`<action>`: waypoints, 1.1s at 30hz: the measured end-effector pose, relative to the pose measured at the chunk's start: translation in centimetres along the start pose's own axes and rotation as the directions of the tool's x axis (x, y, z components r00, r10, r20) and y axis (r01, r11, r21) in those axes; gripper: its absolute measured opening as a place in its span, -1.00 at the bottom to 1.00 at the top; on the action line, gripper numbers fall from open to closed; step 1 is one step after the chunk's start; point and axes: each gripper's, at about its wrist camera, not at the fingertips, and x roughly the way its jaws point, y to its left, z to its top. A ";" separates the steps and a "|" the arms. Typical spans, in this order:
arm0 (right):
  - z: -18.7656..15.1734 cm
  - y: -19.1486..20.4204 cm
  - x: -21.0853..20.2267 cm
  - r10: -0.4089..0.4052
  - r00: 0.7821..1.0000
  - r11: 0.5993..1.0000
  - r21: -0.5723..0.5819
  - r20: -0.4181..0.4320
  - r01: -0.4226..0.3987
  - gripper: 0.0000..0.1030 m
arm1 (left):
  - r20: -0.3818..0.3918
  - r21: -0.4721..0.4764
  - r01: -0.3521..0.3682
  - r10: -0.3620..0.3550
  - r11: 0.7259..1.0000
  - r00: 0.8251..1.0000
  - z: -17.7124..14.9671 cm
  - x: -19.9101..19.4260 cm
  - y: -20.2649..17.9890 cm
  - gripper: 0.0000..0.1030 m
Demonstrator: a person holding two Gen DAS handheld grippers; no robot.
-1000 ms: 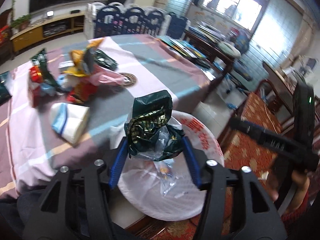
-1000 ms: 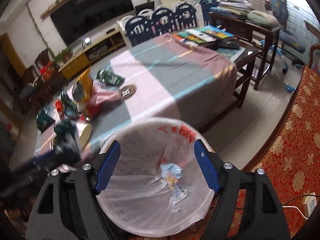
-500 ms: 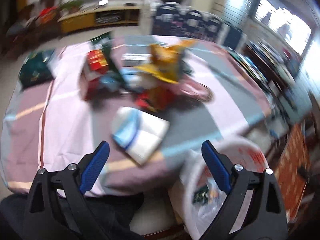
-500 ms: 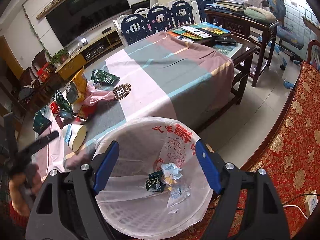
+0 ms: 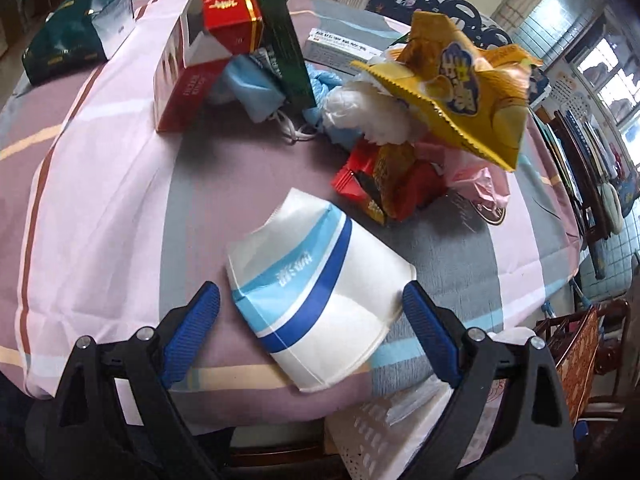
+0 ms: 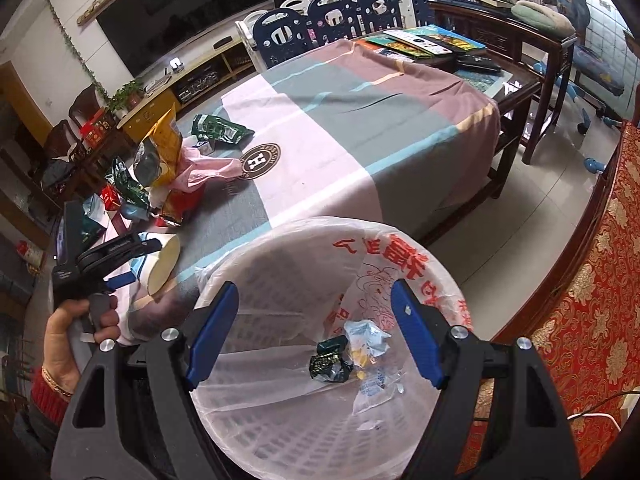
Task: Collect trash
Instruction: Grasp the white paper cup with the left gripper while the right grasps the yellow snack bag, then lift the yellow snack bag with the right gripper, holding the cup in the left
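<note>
My left gripper [image 5: 312,304] is open, its jaws on either side of a white pack with blue stripes [image 5: 316,300] that lies at the table's near edge; the pack also shows in the right wrist view [image 6: 162,264], with the left gripper [image 6: 120,260] around it. My right gripper [image 6: 316,320] is open and empty above the white-lined trash basket [image 6: 280,420]. In the basket lie a dark green wrapper [image 6: 330,364] and clear plastic scraps [image 6: 370,344]. More trash sits on the table: a yellow snack bag [image 5: 464,92], a red snack wrapper [image 5: 384,184], a red box [image 5: 200,64].
The striped tablecloth [image 6: 360,120] covers the table. A pink plastic bag [image 5: 476,180], blue mask [image 5: 256,92] and dark green bag [image 5: 76,40] lie among the trash. Books and remotes [image 6: 424,44] lie at the far end. A red patterned chair [image 6: 592,280] stands to the right of the basket.
My left gripper dropped the dark green wrapper into the basket, swung back over the table and now straddles the white pack. My right gripper stayed over the basket.
</note>
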 end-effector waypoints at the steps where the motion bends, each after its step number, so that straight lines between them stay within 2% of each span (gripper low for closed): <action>1: 0.1 0.3 0.3 0.005 1.000 1.000 -0.003 -0.001 -0.005 0.50 | 0.003 -0.009 0.014 -0.014 1.000 1.000 0.0 0.1 0.2 0.51; 2: 0.3 0.6 0.5 0.010 1.000 1.000 -0.005 -0.002 -0.010 0.50 | 0.009 -0.018 0.022 -0.022 1.000 1.000 0.0 0.1 0.3 0.36; 3: 0.4 1.1 0.8 0.018 1.000 1.000 -0.007 -0.003 -0.018 0.50 | 0.025 -0.022 0.030 -0.029 0.999 0.999 -0.1 -0.2 0.5 0.09; 5: 0.8 2.0 1.3 0.033 0.999 0.999 -0.017 -0.004 -0.033 0.50 | 0.048 -0.022 0.037 -0.036 0.999 0.998 -0.1 -0.7 1.2 -0.18; 6: 1.0 2.7 1.7 0.038 0.999 0.999 -0.030 -0.003 -0.039 0.50 | 0.061 -0.038 0.071 -0.069 0.997 0.996 0.0 -1.2 1.8 -0.28; 7: 1.2 3.3 2.1 0.043 0.999 0.998 -0.042 -0.003 -0.043 0.50 | 0.070 -0.049 0.094 -0.090 0.994 0.993 0.0 -1.5 2.2 -0.31; 9: 1.7 4.8 3.0 0.066 0.998 0.996 -0.061 -0.003 -0.066 0.50 | 0.098 -0.044 0.083 -0.078 0.996 0.992 -0.1 -2.2 2.8 -0.36; 15: 5.2 11.1 5.0 0.194 0.980 0.976 -0.110 0.035 -0.189 0.50 | 0.166 -0.068 0.087 -0.075 0.994 0.983 -0.7 -4.5 4.2 -0.54; 17: 6.9 13.8 5.8 0.225 0.973 0.966 -0.142 0.057 -0.215 0.61 | 0.223 -0.057 0.055 -0.041 0.997 0.974 -1.5 -6.6 4.7 -0.61; 18: 7.7 15.0 6.3 0.241 0.968 0.961 -0.152 0.069 -0.229 0.76 | 0.244 -0.054 0.037 -0.023 0.998 0.970 -1.8 -7.5 5.1 -0.63; 20: 9.3 17.4 7.6 0.268 0.959 0.953 -0.171 0.089 -0.251 0.83 | 0.294 -0.047 -0.004 0.018 0.999 0.956 -2.2 -9.0 5.6 -0.63; 23: 11.2 20.3 10.3 0.232 0.971 0.957 -0.192 0.063 -0.216 0.86 | 0.375 -0.029 -0.090 0.094 0.996 0.922 -2.7 -10.9 6.0 -0.64; 26: 12.0 22.4 13.4 0.139 0.990 0.964 -0.235 0.037 -0.127 0.86 | 0.406 -0.027 -0.134 0.133 0.991 0.904 -3.2 -12.2 6.7 -0.64; 27: 11.9 22.6 14.1 0.132 0.991 0.961 -0.249 0.026 -0.122 0.85 | 0.414 -0.025 -0.143 0.140 0.989 0.899 -3.4 -12.5 6.9 -0.64; 29: 11.4 23.0 15.0 0.119 0.993 0.954 -0.279 0.018 -0.109 0.51 | 0.434 -0.018 -0.159 0.151 0.987 0.888 -3.9 -13.3 7.1 -0.64; 30: 11.0 23.0 15.4 0.105 0.994 0.950 -0.296 0.006 -0.099 0.04 | 0.441 -0.014 -0.166 0.155 0.986 0.884 -4.0 -13.6 7.2 -0.64; 31: 10.7 23.0 15.7 0.098 0.995 0.947 -0.306 -0.012 -0.097 -0.34 | 0.450 -0.010 -0.174 0.160 0.985 0.878 -4.1 -14.0 7.2 -0.64; 33: 10.0 22.4 15.8 0.132 0.991 0.946 -0.294 -0.033 -0.136 -0.62 | 0.467 -0.003 -0.185 0.165 0.983 0.869 -4.3 -14.4 6.9 -0.64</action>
